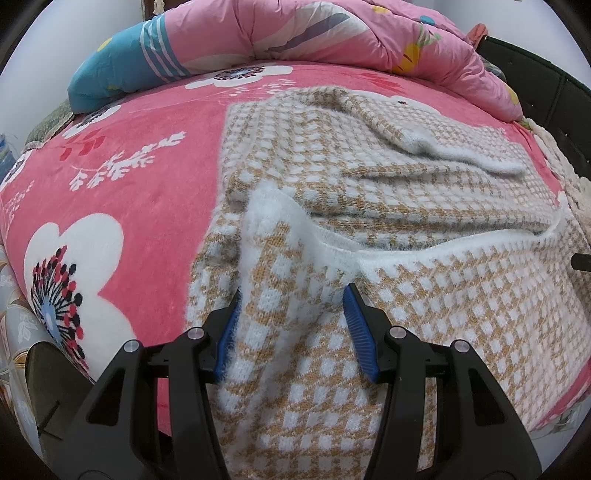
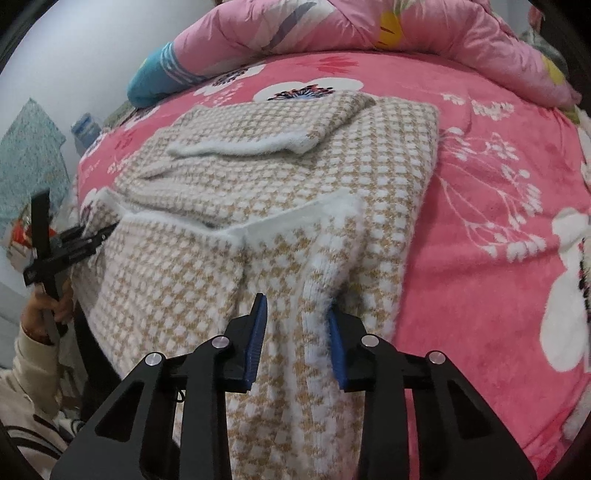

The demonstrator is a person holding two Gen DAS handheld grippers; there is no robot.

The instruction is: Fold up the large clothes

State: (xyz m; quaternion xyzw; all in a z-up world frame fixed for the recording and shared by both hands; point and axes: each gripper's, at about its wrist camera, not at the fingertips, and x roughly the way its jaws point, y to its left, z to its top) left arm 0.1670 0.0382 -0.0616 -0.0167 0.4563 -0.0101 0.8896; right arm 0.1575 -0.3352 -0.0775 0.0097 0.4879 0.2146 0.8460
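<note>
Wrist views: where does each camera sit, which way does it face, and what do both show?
Left wrist: rides the left gripper, angled down at the checked sweater's near-left hem; only its own fingers show.
Right wrist: rides the right gripper, angled down at the near-right hem; the left gripper, a hand and a sleeve show.
Shared: sweater, pink bedspread, quilt.

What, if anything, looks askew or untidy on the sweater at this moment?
The sweater is only part folded. Its near white-trimmed hem runs crooked and bunches at both corners, where fabric sits between each tool's pads. The folded-in sleeve lies slanted across the body. No damage shows.
</note>
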